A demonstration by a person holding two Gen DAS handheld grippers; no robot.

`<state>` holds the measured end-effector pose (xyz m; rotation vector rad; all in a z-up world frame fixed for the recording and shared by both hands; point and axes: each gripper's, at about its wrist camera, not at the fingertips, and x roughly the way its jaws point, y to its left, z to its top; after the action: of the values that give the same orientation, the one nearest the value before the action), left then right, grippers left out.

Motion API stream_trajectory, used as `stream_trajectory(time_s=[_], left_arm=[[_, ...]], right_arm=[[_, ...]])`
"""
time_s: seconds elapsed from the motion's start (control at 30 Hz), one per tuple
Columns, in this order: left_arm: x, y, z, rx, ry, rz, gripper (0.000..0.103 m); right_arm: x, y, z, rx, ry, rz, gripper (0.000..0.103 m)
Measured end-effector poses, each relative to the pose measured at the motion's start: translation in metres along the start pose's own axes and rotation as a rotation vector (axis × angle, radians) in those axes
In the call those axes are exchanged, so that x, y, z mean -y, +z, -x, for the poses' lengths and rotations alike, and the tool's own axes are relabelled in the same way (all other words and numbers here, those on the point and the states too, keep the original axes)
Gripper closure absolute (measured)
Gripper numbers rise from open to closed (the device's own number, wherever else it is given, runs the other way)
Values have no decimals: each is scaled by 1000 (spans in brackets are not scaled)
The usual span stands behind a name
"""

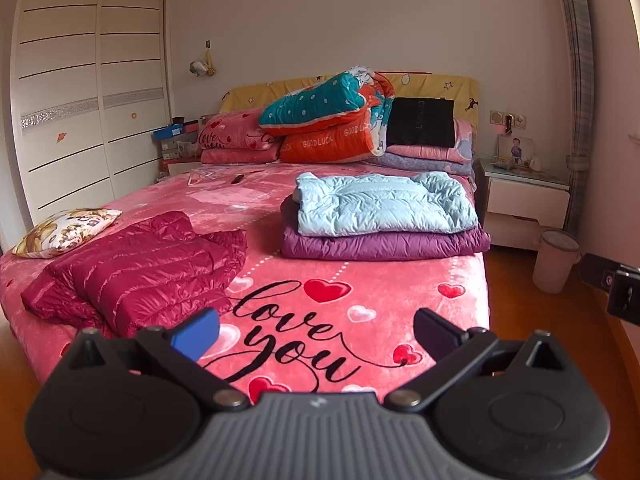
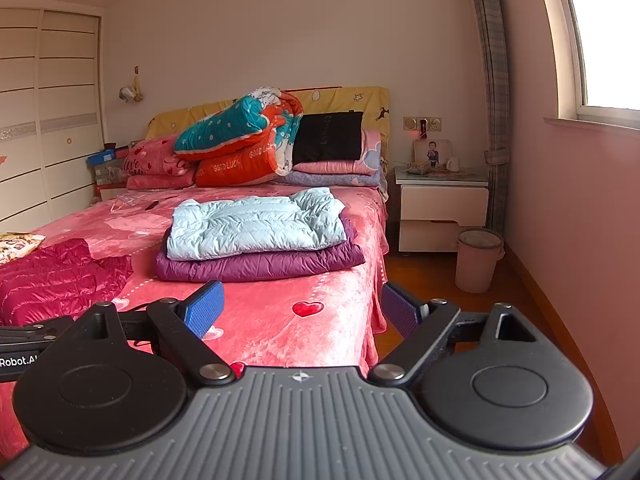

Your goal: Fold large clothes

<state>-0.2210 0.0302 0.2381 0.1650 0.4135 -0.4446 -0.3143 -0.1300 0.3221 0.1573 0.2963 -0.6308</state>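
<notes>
A crimson puffer jacket (image 1: 140, 264) lies partly folded on the left of the pink bed (image 1: 360, 300); it also shows at the left edge of the right wrist view (image 2: 56, 276). A folded light blue puffer jacket (image 1: 384, 208) lies on a folded purple one (image 1: 384, 246) at the bed's right side, seen too in the right wrist view as blue (image 2: 256, 222) on purple (image 2: 260, 266). My left gripper (image 1: 316, 332) is open and empty above the bed's foot. My right gripper (image 2: 302, 310) is open and empty near the bed's right front corner.
Stacked quilts and pillows (image 1: 336, 120) fill the bed's head. A patterned cushion (image 1: 64, 232) lies at the left edge. A nightstand (image 2: 442, 204) and a pink bin (image 2: 478, 260) stand on the floor to the right. A wardrobe (image 1: 80, 100) is at the left.
</notes>
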Motion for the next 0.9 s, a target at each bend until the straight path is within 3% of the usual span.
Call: stream_trajectory(time_s=[0.9], left_arm=[[3, -13, -25, -37, 16, -8, 1]], right_arm=[[6, -14, -35, -59, 4, 11, 0]])
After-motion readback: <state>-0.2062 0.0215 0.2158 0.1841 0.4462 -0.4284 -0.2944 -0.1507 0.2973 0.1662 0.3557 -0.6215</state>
